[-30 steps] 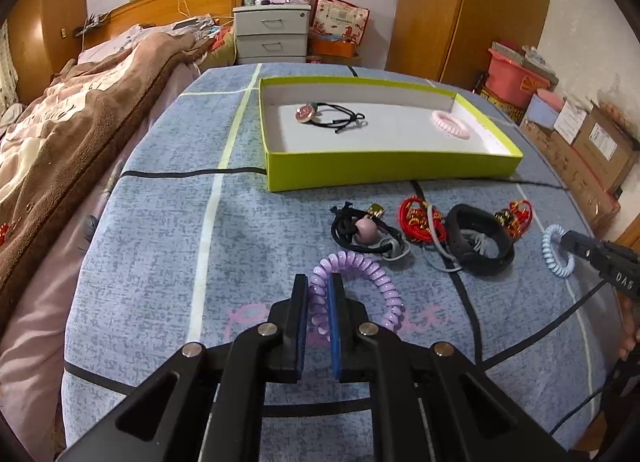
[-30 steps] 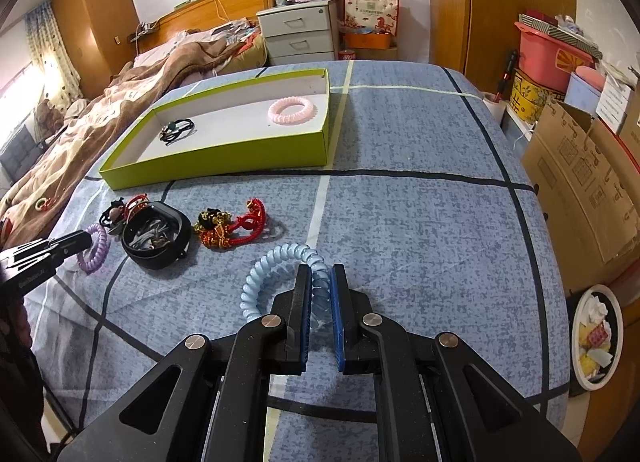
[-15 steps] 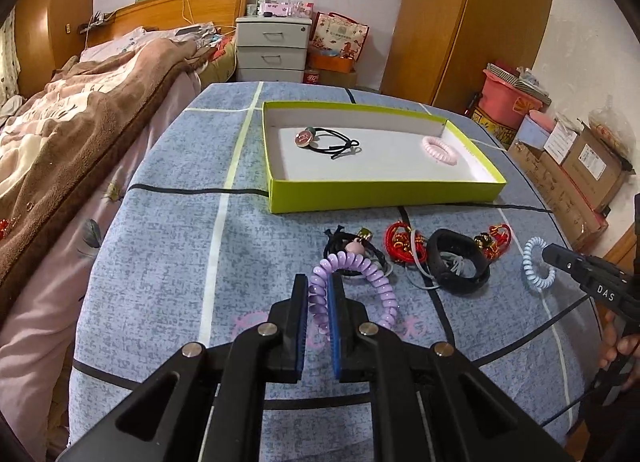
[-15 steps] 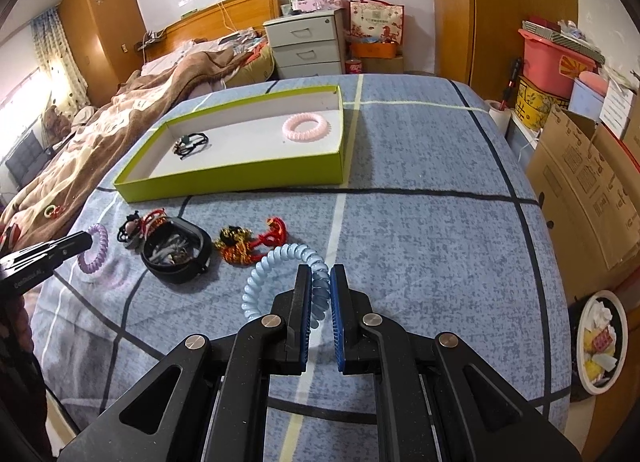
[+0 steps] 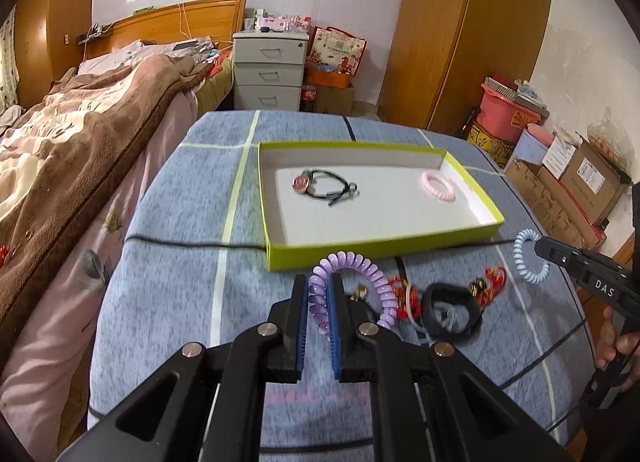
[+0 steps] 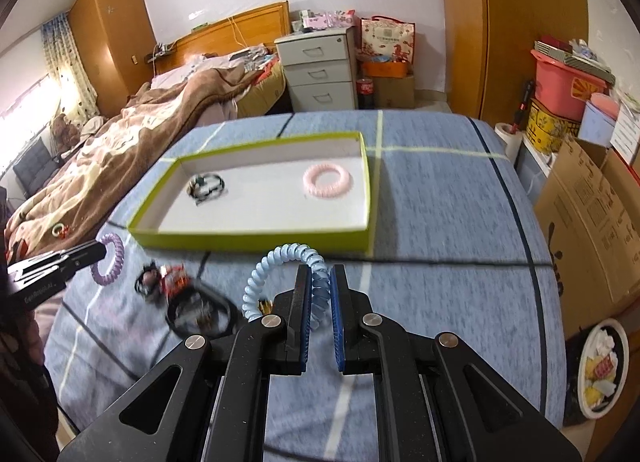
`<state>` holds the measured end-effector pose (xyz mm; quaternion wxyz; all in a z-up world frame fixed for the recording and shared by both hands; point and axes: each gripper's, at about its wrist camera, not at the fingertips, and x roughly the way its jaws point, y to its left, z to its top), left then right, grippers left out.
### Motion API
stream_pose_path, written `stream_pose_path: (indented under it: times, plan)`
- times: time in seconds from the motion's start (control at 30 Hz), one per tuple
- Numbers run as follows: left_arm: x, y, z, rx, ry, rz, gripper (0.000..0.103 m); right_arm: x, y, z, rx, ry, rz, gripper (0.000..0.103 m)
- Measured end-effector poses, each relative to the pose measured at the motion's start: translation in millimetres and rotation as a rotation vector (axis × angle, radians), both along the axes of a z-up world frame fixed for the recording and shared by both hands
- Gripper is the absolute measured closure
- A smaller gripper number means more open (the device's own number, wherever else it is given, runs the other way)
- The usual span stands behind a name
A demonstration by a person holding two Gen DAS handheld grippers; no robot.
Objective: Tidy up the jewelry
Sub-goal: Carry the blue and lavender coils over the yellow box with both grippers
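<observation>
You've 2 pcs in the green box, L fingers pinching purple coil, R fingers pinching blue coil, w/ rest piled lower centre on the tabletop.

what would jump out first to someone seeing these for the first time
Two coiled hair ties held in the air: the left tool grips a purple spiral tie, the right tool a light blue spiral tie. Beyond them on the blue bedspread sits a lime-green tray, holding a pink spiral tie at its right end and a black cord bracelet toward its left. A tangle of red and black pieces lies in front of the tray.
</observation>
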<state>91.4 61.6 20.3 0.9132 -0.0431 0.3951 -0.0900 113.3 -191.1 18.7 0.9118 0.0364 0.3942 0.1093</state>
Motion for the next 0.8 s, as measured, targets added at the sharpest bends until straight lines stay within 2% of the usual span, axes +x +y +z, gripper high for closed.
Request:
stream_pose_path:
  times: [0.47, 0.8]
  plan:
    - [54, -13, 1, -0.023, 0.013, -0.019, 0.093, 86, 20, 8, -0.001, 0.004, 0.022, 0.093]
    - [81, -19, -15, -0.018, 0.054, -0.009, 0.093, 141, 41, -16, 0.001, 0.074, 0.076, 0.093]
